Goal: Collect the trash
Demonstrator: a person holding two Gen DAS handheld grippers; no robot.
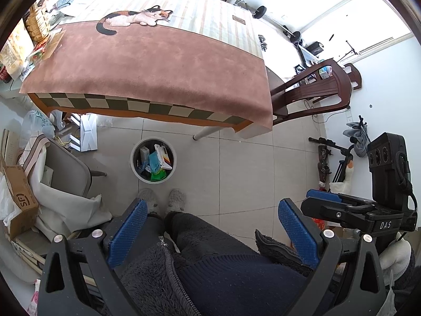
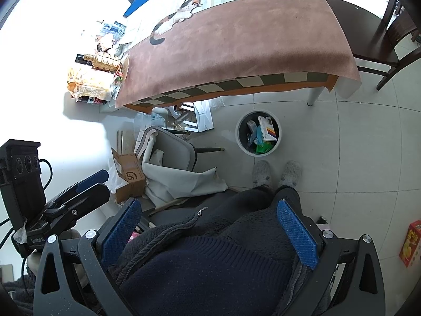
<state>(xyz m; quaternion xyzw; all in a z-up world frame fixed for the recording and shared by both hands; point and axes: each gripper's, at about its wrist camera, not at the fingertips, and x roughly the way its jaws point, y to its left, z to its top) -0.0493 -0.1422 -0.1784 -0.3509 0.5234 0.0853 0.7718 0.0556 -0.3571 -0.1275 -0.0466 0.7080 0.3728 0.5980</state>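
Table [image 1: 147,63] fills the upper half of the left wrist view, covered by a brown cloth [image 1: 158,79] with a checkered hem and a cat print [image 1: 131,18] near its far edge; top of the cloth is bare, clutter of bags and packets [image 1: 23,44] sits off its left end

Dark wooden chair [image 1: 315,87] at right of the table in that view, grey chair [image 1: 65,168] with draped fabric at lower left, cardboard box [image 1: 18,192] beside it

Your legs and fleece jacket [image 1: 210,263] take up the bottom centre of both views, grey slippers [image 1: 163,200] on the tile floor [image 1: 263,158]

Trash bin [image 1: 153,160] is round, white-rimmed, on the floor just in front of your slippers and below the table's near edge; it holds cartons and wrappers, including a green one [image 1: 158,176]. Same bin in the right wrist view, centre-right [image 2: 257,132]

Red snack box [image 2: 410,242] lies on the floor at the right edge of the right wrist view, well apart from the bin

Left gripper [image 1: 213,226]: blue pads spread wide, nothing between them. Right gripper [image 2: 210,223]: same, released, nothing held
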